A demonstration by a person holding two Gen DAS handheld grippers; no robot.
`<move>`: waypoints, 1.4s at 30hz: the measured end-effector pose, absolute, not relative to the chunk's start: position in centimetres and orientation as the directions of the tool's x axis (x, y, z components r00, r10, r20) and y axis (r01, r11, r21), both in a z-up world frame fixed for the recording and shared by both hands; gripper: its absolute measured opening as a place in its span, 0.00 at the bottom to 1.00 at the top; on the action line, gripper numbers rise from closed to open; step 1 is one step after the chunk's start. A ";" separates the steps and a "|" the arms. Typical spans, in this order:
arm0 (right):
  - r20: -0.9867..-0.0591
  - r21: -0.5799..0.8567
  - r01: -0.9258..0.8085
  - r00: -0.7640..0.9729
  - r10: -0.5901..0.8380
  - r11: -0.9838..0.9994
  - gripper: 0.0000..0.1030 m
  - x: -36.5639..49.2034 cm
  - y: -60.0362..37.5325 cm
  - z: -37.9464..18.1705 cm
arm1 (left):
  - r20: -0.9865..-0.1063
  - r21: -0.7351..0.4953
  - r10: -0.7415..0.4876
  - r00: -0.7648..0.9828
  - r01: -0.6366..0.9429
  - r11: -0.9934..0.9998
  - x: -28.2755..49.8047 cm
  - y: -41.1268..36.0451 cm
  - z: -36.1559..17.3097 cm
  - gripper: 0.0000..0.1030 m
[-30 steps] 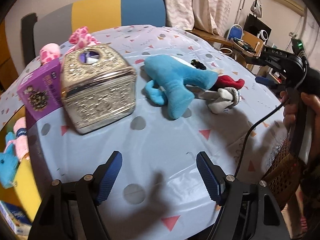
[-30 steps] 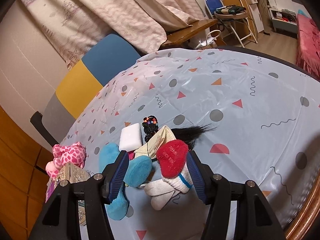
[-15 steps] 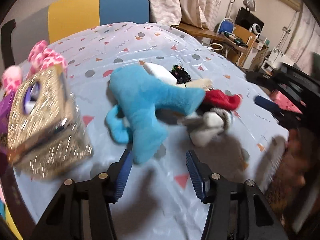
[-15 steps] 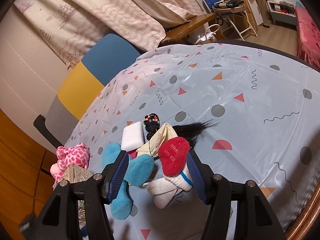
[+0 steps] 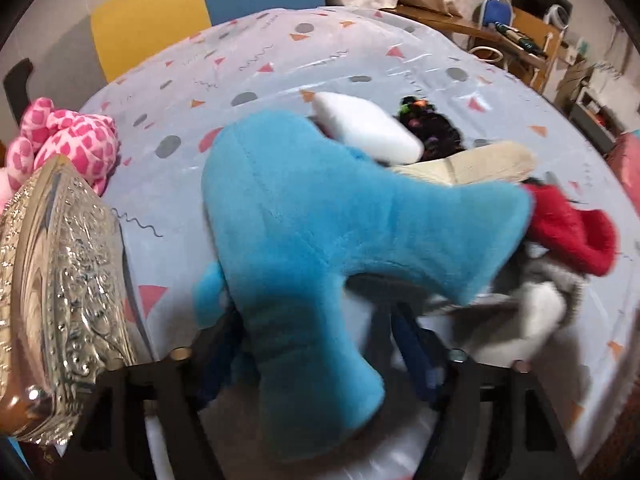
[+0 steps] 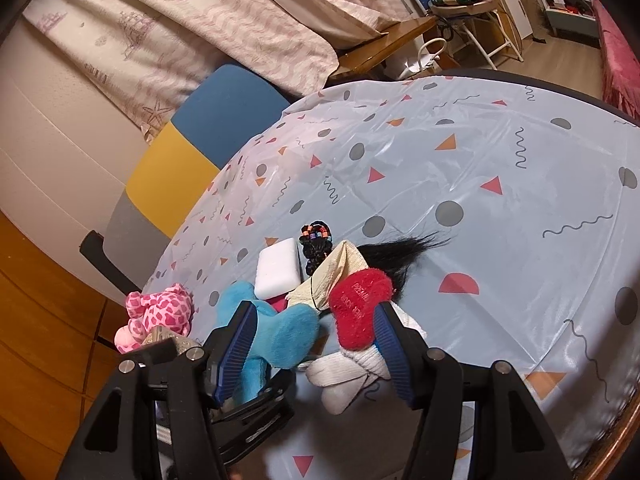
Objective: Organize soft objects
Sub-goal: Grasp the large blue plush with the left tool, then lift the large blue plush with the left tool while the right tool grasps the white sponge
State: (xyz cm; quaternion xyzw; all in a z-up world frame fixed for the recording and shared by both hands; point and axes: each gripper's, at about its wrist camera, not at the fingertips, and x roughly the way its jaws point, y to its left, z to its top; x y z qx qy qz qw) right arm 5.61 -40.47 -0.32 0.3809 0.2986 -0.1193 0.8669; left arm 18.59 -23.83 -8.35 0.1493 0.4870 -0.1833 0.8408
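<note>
On the counter, our left tongs straddle the blue plush, grip unclear; our right tongs gape above the socks.

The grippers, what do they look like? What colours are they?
In the right wrist view, the right gripper has two black plastic arms ending in dark blue pads with fine ridges, and round silver screws on top. The left gripper looks the same kind, black with blue pads, but the blue plush toy hides most of it. No cables, sleeves or markings show.
</note>
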 end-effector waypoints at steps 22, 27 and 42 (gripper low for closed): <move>-0.625 0.574 0.458 0.781 0.002 0.679 0.60 5.7 -40.6 -0.6 | -0.773 0.101 -0.274 0.572 0.537 0.838 4.4 -12.9 -6.1 0.41; -0.646 0.543 0.458 0.763 0.002 0.704 0.60 6.2 -40.1 -0.6 | -0.774 0.084 -0.277 0.569 0.526 0.846 2.5 -9.7 -7.4 0.41; -0.720 0.502 0.380 0.682 0.132 0.777 0.60 8.4 -37.9 -1.6 | -0.780 0.072 -0.306 0.546 0.564 0.823 3.4 -11.0 -8.2 0.56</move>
